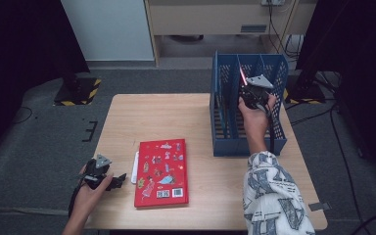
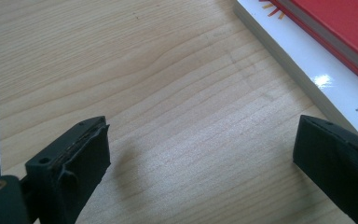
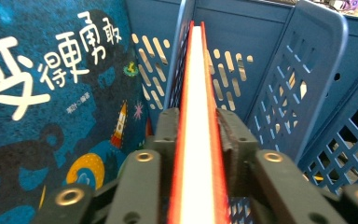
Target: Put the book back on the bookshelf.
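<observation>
A thin red-covered book (image 3: 196, 130) stands on edge inside the blue file rack (image 1: 274, 73), with its white page edges facing the right gripper's camera. The right gripper (image 1: 251, 94) sits over the rack, held by the person's hand, and the book lies between its two black jaws. The jaws stand close along both red covers, but whether the pads press on the covers or have just let go cannot be told from the pictures. Within the rack, a blue picture book (image 3: 51, 107) with white lettering and a small rocket leans in the compartment just beside the red-covered one, on the left in the right gripper view. A perforated divider of the rack rises on the other side. Well apart from the rack, near the table's front edge, a red book (image 1: 161, 172) lies flat on a white book (image 2: 307, 79) on the wooden table (image 1: 176, 117). The left gripper (image 1: 111, 182) rests just beside that stack, farther from the rack, its jaws spread wide over bare wood with nothing between them.
</observation>
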`<state>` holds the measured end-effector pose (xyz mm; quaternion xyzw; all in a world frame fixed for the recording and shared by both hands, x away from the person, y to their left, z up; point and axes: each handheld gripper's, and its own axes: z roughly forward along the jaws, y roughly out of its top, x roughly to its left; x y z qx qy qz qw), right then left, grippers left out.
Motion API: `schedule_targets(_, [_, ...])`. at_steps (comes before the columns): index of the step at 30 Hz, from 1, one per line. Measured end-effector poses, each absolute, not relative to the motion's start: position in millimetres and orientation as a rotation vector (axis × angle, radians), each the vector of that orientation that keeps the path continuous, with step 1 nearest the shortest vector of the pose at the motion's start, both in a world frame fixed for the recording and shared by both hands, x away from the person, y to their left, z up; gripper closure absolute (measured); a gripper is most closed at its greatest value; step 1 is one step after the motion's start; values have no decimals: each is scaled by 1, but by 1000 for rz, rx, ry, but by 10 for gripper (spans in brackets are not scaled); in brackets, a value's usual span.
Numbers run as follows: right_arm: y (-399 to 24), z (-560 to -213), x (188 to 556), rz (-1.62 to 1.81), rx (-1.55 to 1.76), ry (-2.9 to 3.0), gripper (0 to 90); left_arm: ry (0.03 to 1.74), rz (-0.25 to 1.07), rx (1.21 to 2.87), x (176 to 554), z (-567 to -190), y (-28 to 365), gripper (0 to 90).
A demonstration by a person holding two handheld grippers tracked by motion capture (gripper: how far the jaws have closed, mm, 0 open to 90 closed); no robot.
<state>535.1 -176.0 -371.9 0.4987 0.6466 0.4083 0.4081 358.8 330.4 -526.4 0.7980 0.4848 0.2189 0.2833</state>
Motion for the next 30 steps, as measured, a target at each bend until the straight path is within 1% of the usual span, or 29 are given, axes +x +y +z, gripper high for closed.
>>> schedule_targets(5, [-176,-372,527,1053,1254,1647,596,1304,590,2134,359,-526,331,30])
schedule_targets(11, [-175,-375,518,1067,1250,1666,573,1305,595,2128,358,-525,332,30])
schedule_targets(22, [-174,-375,512,1072,1257,1672,610,1304,597,2124,358,-524,333,29])
schedule_targets(24, [-173,-375,511,1071,1261,1672,633,1305,596,2124,358,-524,332,29])
schedule_targets(27, [-173,-376,511,1059,1261,1676,692,1304,596,2123,358,-524,332,29])
schedule_targets(30, [-173,-376,511,1053,1273,1668,700,1306,595,2125,358,-525,332,29])
